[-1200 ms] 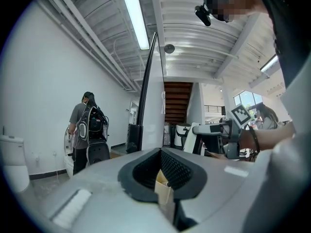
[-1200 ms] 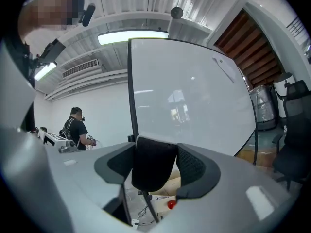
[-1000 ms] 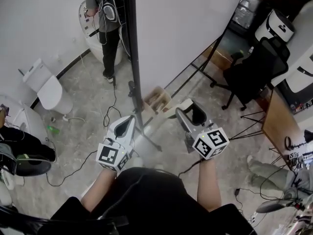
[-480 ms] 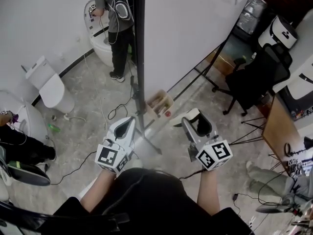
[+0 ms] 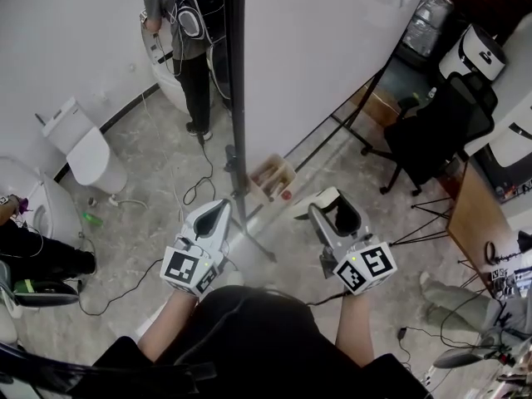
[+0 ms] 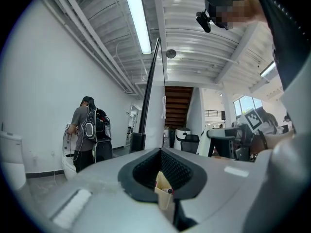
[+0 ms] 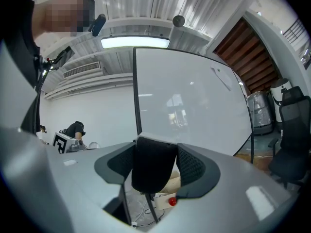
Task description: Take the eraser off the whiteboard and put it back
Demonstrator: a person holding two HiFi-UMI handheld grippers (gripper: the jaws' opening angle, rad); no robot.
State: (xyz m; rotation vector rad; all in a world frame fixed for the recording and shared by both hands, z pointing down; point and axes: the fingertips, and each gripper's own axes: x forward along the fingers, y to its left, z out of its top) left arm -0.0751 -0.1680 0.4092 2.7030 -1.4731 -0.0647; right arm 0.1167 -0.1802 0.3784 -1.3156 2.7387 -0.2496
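Head view shows that almost nothing has moved: the right gripper (image 5: 335,209) still squeezes the eraser (image 5: 341,216), off the whiteboard (image 5: 324,48) but near it, and the left gripper (image 5: 214,214) is closed on nothing, so putting the eraser back comes next.

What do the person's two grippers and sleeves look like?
Both the left gripper and the right gripper are light grey plastic with black, mesh-textured pads. Each carries a white marker cube printed with black square patterns. The person wears a black top; the forearms are uncovered.
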